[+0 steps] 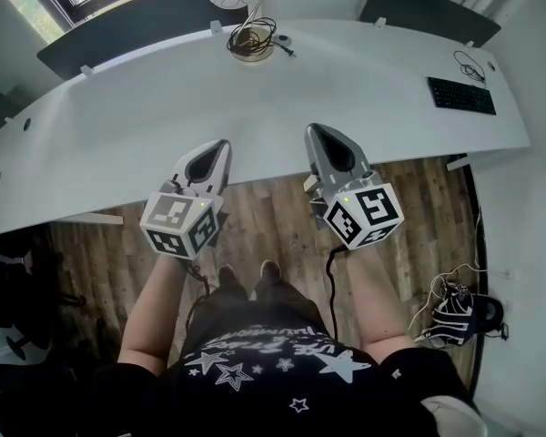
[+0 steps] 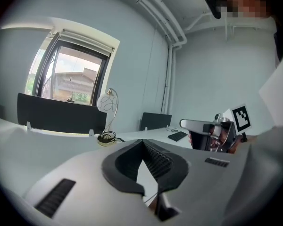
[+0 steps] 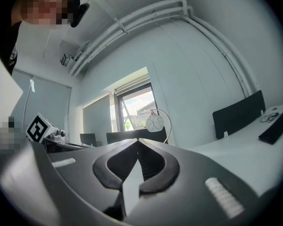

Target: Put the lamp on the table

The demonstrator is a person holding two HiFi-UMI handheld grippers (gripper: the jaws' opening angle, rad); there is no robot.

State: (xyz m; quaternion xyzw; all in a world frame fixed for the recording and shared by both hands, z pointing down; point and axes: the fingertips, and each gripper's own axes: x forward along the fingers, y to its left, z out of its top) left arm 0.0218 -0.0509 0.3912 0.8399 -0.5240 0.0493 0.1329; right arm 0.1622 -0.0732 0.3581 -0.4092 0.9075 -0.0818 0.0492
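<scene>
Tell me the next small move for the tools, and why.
Probably just ease both back and rest. The lamp already stands upright at the far side of the table, and the left tool and right tool are shut and empty at its near edge, so nothing seems left to grasp.

The lamp (image 1: 251, 42) stands upright at the far edge of the long white counter (image 1: 164, 107): a round white shade (looping lines across it) on a thin curved stem, with black cord coiled at its base.
</scene>
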